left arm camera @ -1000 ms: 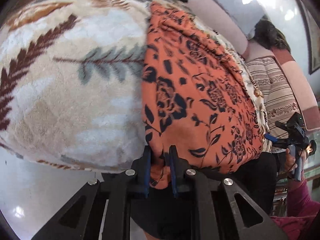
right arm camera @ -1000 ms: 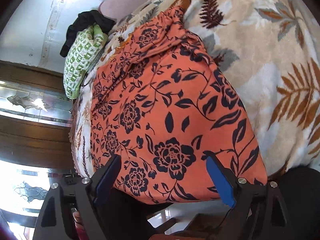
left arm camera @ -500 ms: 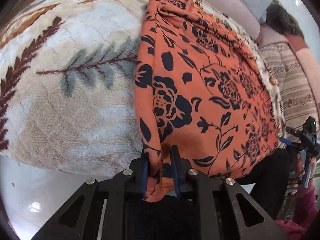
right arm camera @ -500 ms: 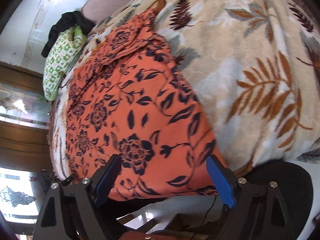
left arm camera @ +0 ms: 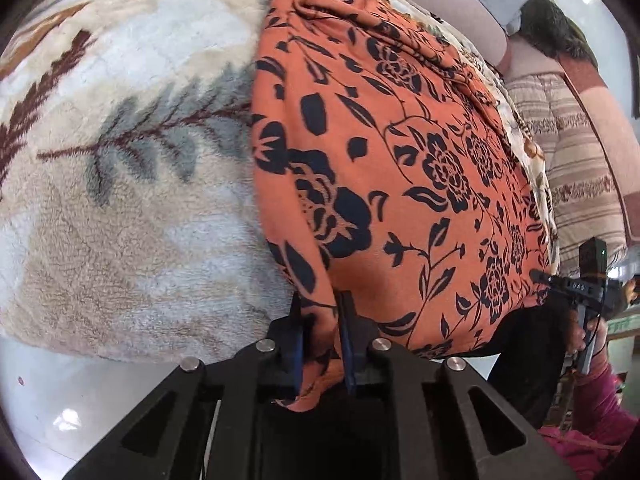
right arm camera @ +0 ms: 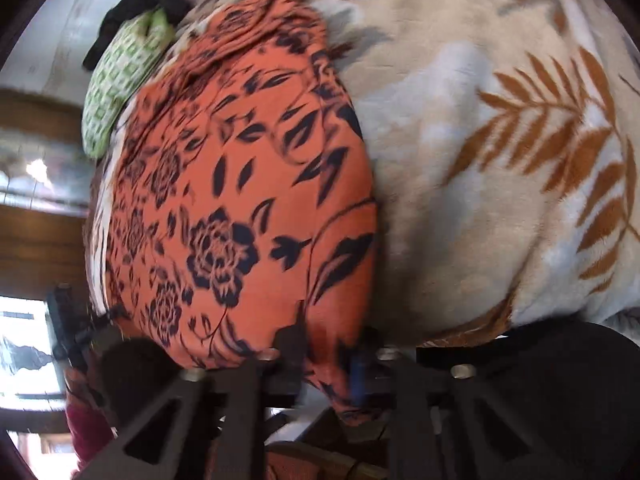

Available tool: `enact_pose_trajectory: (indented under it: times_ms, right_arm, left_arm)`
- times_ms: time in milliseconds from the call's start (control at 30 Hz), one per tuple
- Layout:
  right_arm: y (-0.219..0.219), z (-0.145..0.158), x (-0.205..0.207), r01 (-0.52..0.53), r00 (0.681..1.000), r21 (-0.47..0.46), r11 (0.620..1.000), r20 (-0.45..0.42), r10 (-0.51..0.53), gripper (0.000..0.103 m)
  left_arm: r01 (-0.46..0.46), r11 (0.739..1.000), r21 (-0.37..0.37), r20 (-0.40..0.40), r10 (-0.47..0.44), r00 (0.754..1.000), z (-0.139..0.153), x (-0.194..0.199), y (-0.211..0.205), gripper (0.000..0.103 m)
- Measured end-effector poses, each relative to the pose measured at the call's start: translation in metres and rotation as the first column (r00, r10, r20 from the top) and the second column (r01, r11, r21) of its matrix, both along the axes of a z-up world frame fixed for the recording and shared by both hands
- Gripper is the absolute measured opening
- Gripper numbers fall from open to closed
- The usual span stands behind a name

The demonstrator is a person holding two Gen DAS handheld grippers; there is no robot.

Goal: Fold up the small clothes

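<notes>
On your far left lies the fleece blanket, cream with brown and grey fern leaves, covering what looks like a bed. Next to it, spread flat on the blanket, is the orange garment with its dark flower print, running from the near edge away toward the far end, where the cloth bunches into folds. Your left tongs are closed on the garment's near left corner — the blue pads pinch the cloth and a small flap hangs down between the black arms. Further right along the same near edge, your right tongs show small in the left wrist view, their tip at the garment's other near corner, with your hand and a magenta sleeve behind them. Beyond that, a striped cushion rests at the right side.

In the right wrist view, which is blurred, a green-and-white patterned cloth sits at the far left beside a black item, and the garment fills the middle with blanket to its right. Here the right tongs have just been closing, and they appear to be pinched on the near corner of the orange cloth — a fold of it hangs between the pads
</notes>
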State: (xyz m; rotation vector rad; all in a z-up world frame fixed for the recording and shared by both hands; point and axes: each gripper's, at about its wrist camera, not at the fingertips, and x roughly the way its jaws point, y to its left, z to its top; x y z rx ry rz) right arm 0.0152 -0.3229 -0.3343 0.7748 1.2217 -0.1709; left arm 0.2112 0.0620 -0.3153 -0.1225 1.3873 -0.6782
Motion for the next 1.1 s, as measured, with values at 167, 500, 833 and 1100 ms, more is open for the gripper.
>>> enact_pose_trajectory:
  times_ms: [167, 500, 833, 1100]
  right_arm:
    - [-0.007, -0.014, 0.0, 0.064, 0.998, 0.071, 0.995, -0.029, -0.062, 0.017]
    - [-0.008, 0.055, 0.026, -0.012, 0.986, 0.099, 0.995, 0.169, -0.005, 0.012]
    - [-0.079, 0.114, 0.159, 0.113, 0.932, 0.063, 0.992, 0.338, -0.127, 0.012]
    - [-0.187, 0.053, 0.299, 0.328, 0.863, 0.207, 0.922, 0.33, -0.381, 0.016]
  left_arm:
    - [-0.011, 0.999, -0.041, -0.047, 0.009, 0.999, -0.004, 0.004, 0.008, 0.021]
    - [-0.017, 0.993, -0.117, -0.003, 0.017, 1.0, 0.032, 0.021, 0.01, 0.008]
    - [-0.046, 0.966, -0.254, 0.079, 0.069, 0.994, 0.116, 0.168, -0.03, 0.008]
    - [-0.332, 0.922, -0.2, -0.014, 0.336, 0.942, 0.052, 0.34, -0.082, 0.008]
